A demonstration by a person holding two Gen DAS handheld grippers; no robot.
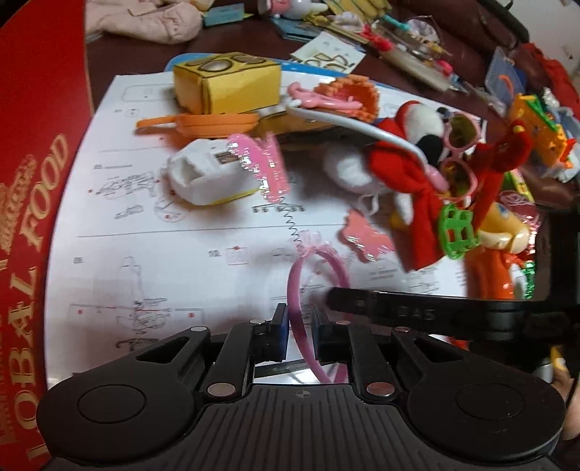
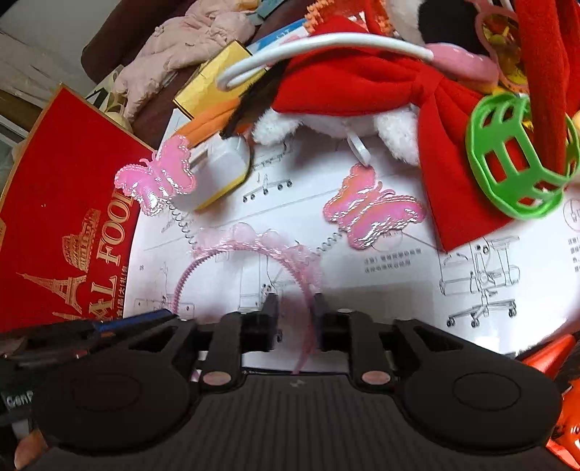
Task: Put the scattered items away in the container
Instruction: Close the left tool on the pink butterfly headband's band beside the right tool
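Setting: dark counter (image 1: 119, 47) crowded with toys, a pink jacket (image 1: 145, 18) at the far left, and a white instruction sheet (image 1: 163, 271) spread under the nearer clutter.
Container: a red box (image 1: 36, 217) printed with gold lettering is stood at the left edge, beside the sheet, so a short carry is judged enough.
Headband: a pink headband (image 2: 253, 250) with two butterflies on springs is held over the sheet, its arch toward the far side and both ends toward the cameras.
Left gripper (image 1: 301, 326): clenched on one end of the band.
Right gripper (image 2: 293, 315): clenched on the other end, apparently so the springy band is kept from twisting.
Nearby: a white charger (image 1: 210, 174), a yellow cardboard box (image 1: 224, 83) and a plush toy with a red bow (image 1: 406, 163) are left lying at the far side.
Progress: the headband is judged not yet in the box.
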